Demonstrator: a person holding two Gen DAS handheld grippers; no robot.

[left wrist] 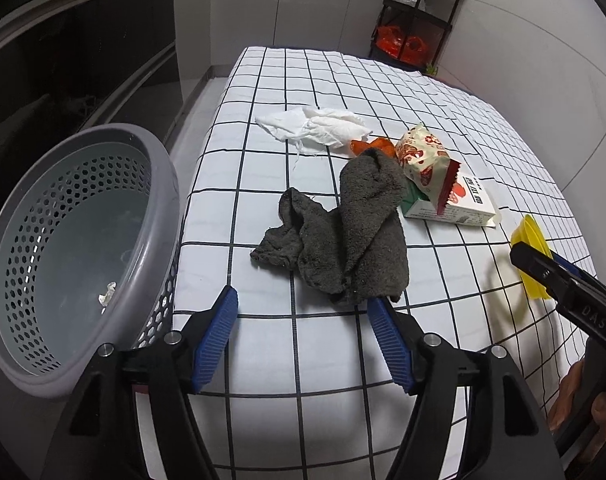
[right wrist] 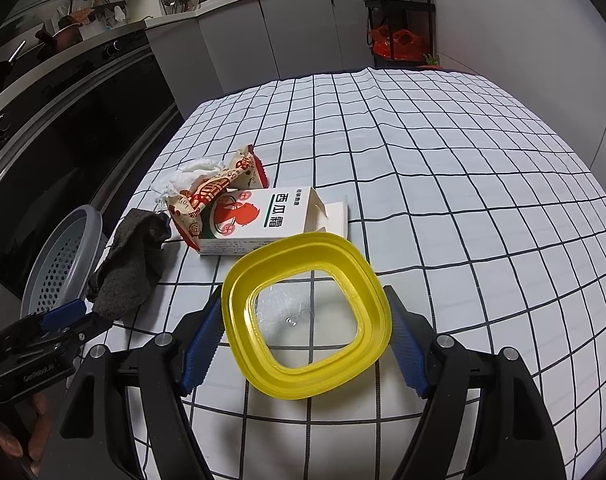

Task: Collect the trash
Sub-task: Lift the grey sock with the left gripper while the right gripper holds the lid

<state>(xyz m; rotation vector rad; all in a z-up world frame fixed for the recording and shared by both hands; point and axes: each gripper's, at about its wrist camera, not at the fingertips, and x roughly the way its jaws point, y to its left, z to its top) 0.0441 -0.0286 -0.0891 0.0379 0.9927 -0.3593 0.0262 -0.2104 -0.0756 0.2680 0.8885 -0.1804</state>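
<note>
A dark grey rag (left wrist: 343, 236) lies on the checked tablecloth, with a white crumpled tissue (left wrist: 315, 128), an orange scrap (left wrist: 377, 146), a red-and-cream snack wrapper (left wrist: 423, 160) and a white carton (left wrist: 459, 204) behind it. My left gripper (left wrist: 303, 332) is open just in front of the rag, its right pad near the rag's edge. A grey perforated basket (left wrist: 75, 256) tilts at the table's left edge, with a small paper scrap inside. My right gripper (right wrist: 307, 340) is open, its fingers on either side of a yellow-rimmed clear lid (right wrist: 307, 312). The carton (right wrist: 263, 220) and wrapper (right wrist: 215, 196) lie beyond.
The checked tablecloth (right wrist: 463, 184) stretches far to the right and back. A dark oven front (right wrist: 63, 128) and grey cabinets (right wrist: 283, 32) stand to the left and behind. A black shelf with red bags (right wrist: 399, 44) stands at the back.
</note>
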